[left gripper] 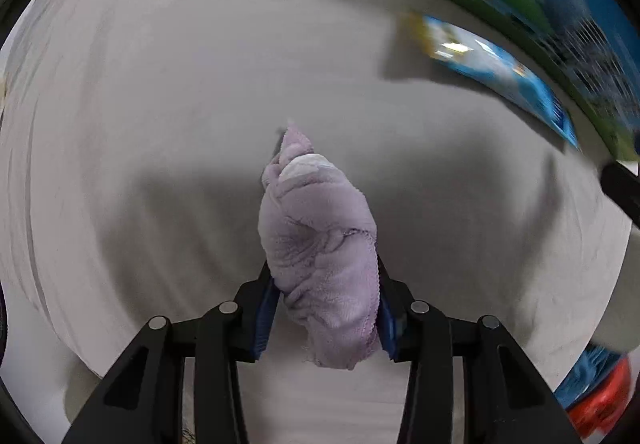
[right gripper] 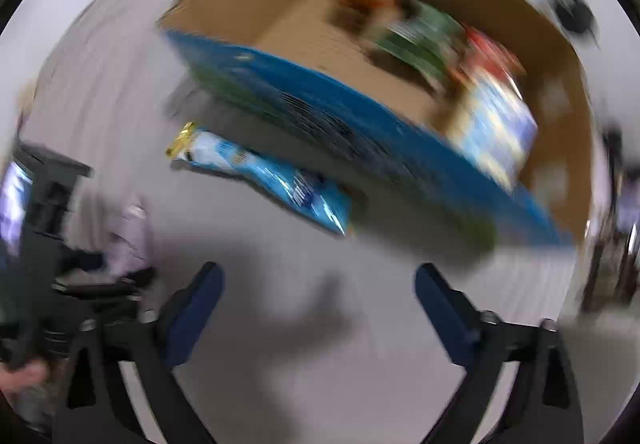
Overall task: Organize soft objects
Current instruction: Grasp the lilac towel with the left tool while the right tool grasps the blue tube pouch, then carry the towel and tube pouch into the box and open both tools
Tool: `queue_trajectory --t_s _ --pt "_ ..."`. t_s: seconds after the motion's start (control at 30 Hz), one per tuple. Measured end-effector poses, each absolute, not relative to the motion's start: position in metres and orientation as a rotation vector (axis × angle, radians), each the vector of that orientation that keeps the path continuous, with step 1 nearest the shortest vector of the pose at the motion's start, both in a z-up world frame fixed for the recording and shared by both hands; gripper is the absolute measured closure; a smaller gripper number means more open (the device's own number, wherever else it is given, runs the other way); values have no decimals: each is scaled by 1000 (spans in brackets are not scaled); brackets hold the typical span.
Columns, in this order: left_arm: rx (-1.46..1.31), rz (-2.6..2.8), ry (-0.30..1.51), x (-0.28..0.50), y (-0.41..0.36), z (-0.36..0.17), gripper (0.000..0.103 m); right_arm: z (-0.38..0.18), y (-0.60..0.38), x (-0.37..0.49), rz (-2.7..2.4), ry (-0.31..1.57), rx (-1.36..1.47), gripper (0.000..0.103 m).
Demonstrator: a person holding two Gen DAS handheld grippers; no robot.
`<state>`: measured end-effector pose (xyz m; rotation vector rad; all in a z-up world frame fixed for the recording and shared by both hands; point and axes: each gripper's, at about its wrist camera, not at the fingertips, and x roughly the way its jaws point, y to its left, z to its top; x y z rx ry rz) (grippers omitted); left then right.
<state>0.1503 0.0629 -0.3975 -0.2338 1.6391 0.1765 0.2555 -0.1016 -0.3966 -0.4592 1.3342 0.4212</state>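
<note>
So the left gripper [left gripper: 326,308] is clamped on a bunched-up lilac towel [left gripper: 320,256], blue pads squeezing it from both sides around its lower half, with the rest of the wad poking forward past the fingertips and a small whitish patch showing near the tip. It hangs above the grey cloth surface [left gripper: 160,104], not resting on it as far as I can tell. The towel looks fluffy and floppy, so I'd guess it weighs next to nothing, squashes under the pads and won't break, but loose ends can droop or snag on a box edge. Holding it mid-bundle like this seems the right call, since a corner grip would just let it unroll. The right gripper [right gripper: 320,296] is spread wide with nothing between its fingers, sitting in front of the cardboard box [right gripper: 560,56]. That box has blue-green printed sides and already holds some packets, though it's all too blurry to name them. A blue snack bag [right gripper: 272,176] lies on the cloth just in front of the box, and the towel is well to the box's left.
</note>
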Motion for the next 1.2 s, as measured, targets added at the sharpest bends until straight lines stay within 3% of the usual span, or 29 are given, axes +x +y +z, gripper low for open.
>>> queue_trajectory --t_s 0.17,0.4,0.53,0.6,0.7,0.83,0.87,0.9,0.97,1.03,1.1,1.2 --pt "-331 204 1633 143 83 -403 64 -423 -43 266 585 1295 -712 44" --pt "-343 212 1616 136 82 -407 64 -463 0 273 667 1306 -921 45" --pt "-351 208 1614 136 85 -404 64 -475 -1 295 587 1394 -844 51" --pt "-356 206 1615 133 86 -404 64 -472 -8 307 527 1461 -749 64" --pt "-360 202 1617 131 98 -406 64 -469 -18 318 540 1616 -555 69" --pt "-351 199 1621 136 98 -408 63 -457 -21 325 572 1601 -509 68" --pt "-344 199 1621 136 98 -408 63 -457 -20 326 565 1575 -555 64" --pt "-339 199 1622 140 97 -404 63 -460 -19 328 563 1576 -568 52" --pt "-334 199 1623 142 94 -403 63 -470 -20 333 566 1621 -522 49" --pt "-329 199 1625 143 89 -403 63 -482 -24 336 491 1638 -515 56" --pt "-311 198 1624 143 86 -402 63 -481 -31 334 430 1640 -472 78" --pt "-260 190 1618 145 75 -400 63 -480 -61 324 289 1719 -338 81"
